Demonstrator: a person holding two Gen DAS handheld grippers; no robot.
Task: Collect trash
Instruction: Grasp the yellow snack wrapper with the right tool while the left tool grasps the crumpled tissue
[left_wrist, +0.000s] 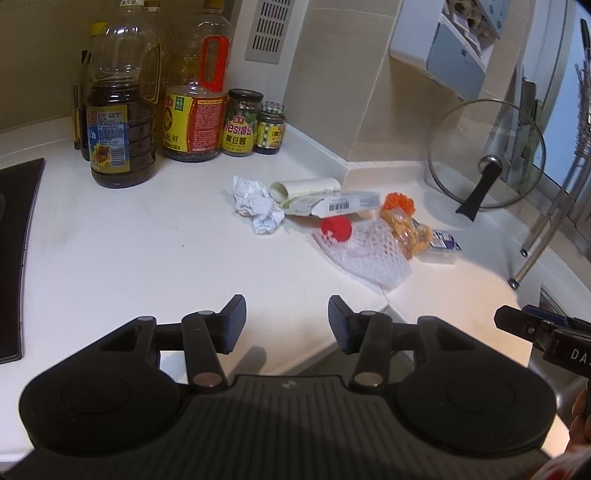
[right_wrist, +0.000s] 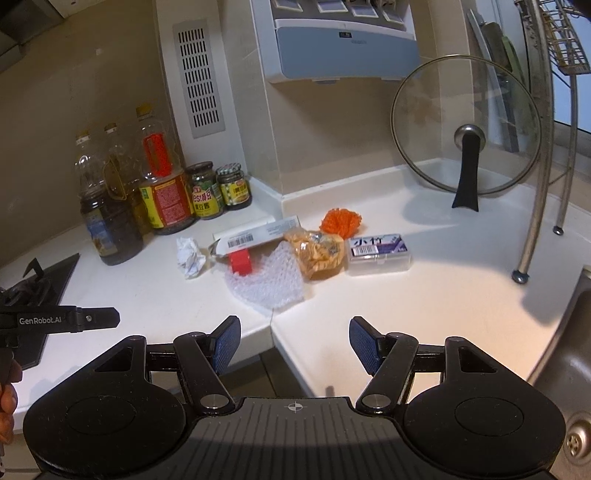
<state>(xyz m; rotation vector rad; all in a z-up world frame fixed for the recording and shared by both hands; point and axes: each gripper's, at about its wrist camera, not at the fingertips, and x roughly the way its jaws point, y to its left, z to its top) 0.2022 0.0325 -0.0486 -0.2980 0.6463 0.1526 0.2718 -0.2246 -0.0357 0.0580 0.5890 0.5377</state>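
Note:
A heap of trash lies on the white counter: crumpled paper (left_wrist: 255, 205) (right_wrist: 190, 256), a cardboard tube (left_wrist: 304, 186), a flat barcode box (left_wrist: 338, 205) (right_wrist: 255, 236), a red cap (left_wrist: 334, 229) (right_wrist: 242, 263), bubble wrap (left_wrist: 364, 258) (right_wrist: 267, 286), a yellow snack bag (left_wrist: 410, 230) (right_wrist: 319, 253), orange netting (left_wrist: 399, 202) (right_wrist: 340, 220) and a clear plastic box (left_wrist: 445, 243) (right_wrist: 380, 253). My left gripper (left_wrist: 287, 321) hangs open and empty short of the heap. My right gripper (right_wrist: 294, 343) is also open and empty, above the counter's front edge.
Oil bottles (left_wrist: 118, 122) (right_wrist: 110, 206) and sauce jars (left_wrist: 242, 123) (right_wrist: 218, 190) stand at the back left. A glass pot lid (left_wrist: 485, 155) (right_wrist: 467, 125) leans on the wall. A black hob (left_wrist: 16, 254) lies left; a metal rack leg (right_wrist: 535, 206) and sink (right_wrist: 569, 369) are right.

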